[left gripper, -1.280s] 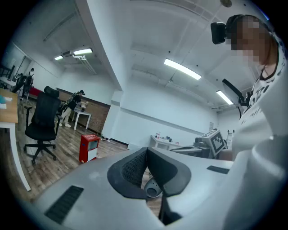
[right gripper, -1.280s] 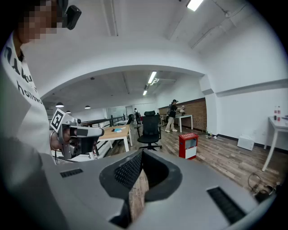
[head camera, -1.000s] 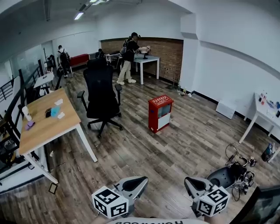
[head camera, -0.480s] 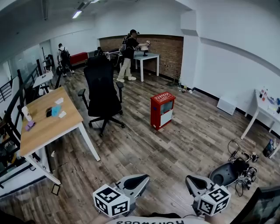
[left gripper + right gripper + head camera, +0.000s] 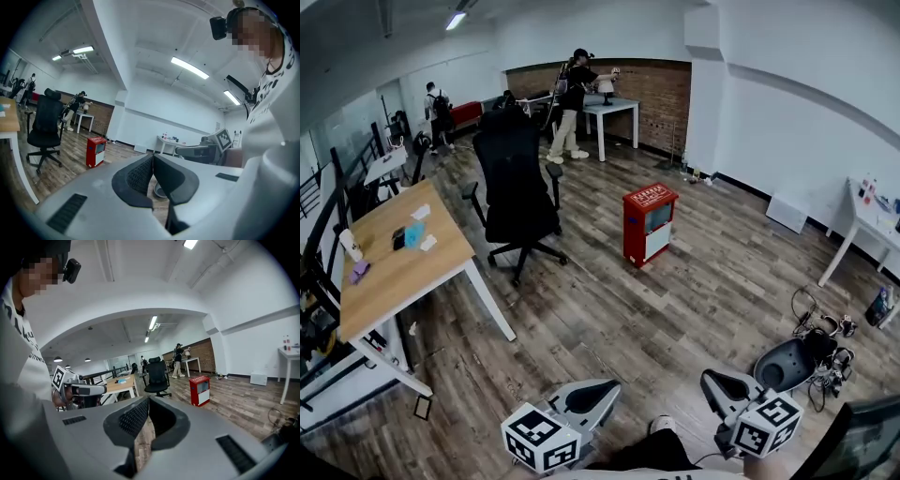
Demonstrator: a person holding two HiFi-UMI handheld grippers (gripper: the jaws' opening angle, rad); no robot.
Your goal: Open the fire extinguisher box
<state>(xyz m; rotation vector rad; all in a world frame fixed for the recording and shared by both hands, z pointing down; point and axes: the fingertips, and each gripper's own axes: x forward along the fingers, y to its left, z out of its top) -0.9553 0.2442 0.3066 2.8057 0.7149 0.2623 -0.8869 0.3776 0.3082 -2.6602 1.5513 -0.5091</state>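
Left claw (image 5: 600, 391) and right claw (image 5: 715, 382): both pressed together, nothing pinched, held low by the body. Fire extinguisher box (image 5: 649, 225) stands on the wooden floor (image 5: 609, 319) well ahead, right of the office chair (image 5: 517, 178); its door looks shut. Approach squarely and spread one claw before reaching the door edge.

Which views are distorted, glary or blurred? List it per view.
Head view: fisheye bends the wood-plank floor; the red rectangular fire extinguisher box is sharp. Left gripper view: dark circular vignette, the ceiling strip light blows out, the close grey left tool looks soft. Right gripper view: same vignette, box small but clear.
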